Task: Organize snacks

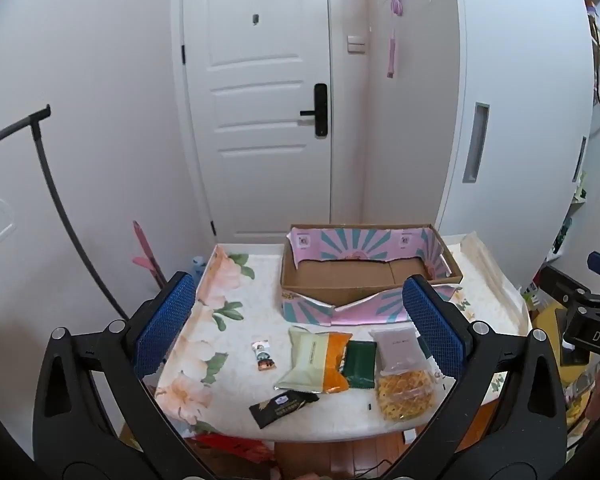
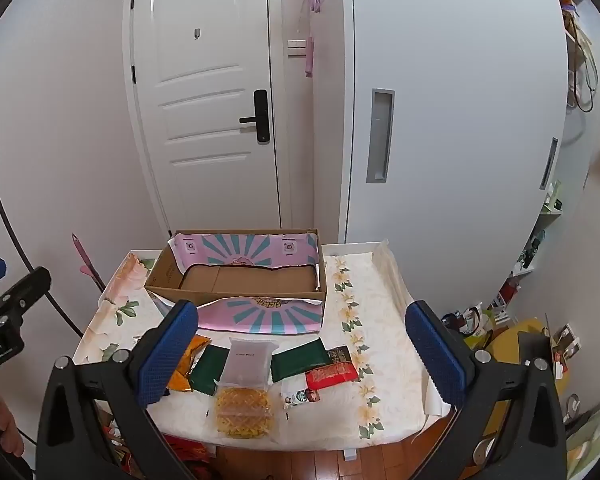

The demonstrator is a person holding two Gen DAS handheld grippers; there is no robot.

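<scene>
An empty cardboard box (image 1: 352, 276) (image 2: 244, 280) with pink and teal flaps stands at the back of a small table. Snack packets lie in a row before it: a pale green and orange bag (image 1: 314, 360), a dark green packet (image 1: 360, 364) (image 2: 208, 370), a clear bag of yellow crisps (image 1: 402, 376) (image 2: 244, 396), a black bar (image 1: 282, 404), a small wrapped sweet (image 1: 263, 354), a second green packet (image 2: 300, 360) and a red packet (image 2: 332, 374). My left gripper (image 1: 300, 330) and right gripper (image 2: 300, 354) both hover open above the near edge, with nothing between their fingers.
The table wears a floral cloth (image 1: 204, 344) (image 2: 380, 320). A white door (image 1: 260, 100) and a white cabinet (image 2: 440, 120) stand behind. Clutter sits on the floor at right (image 2: 500, 320). A black curved stand (image 1: 56, 208) rises at left.
</scene>
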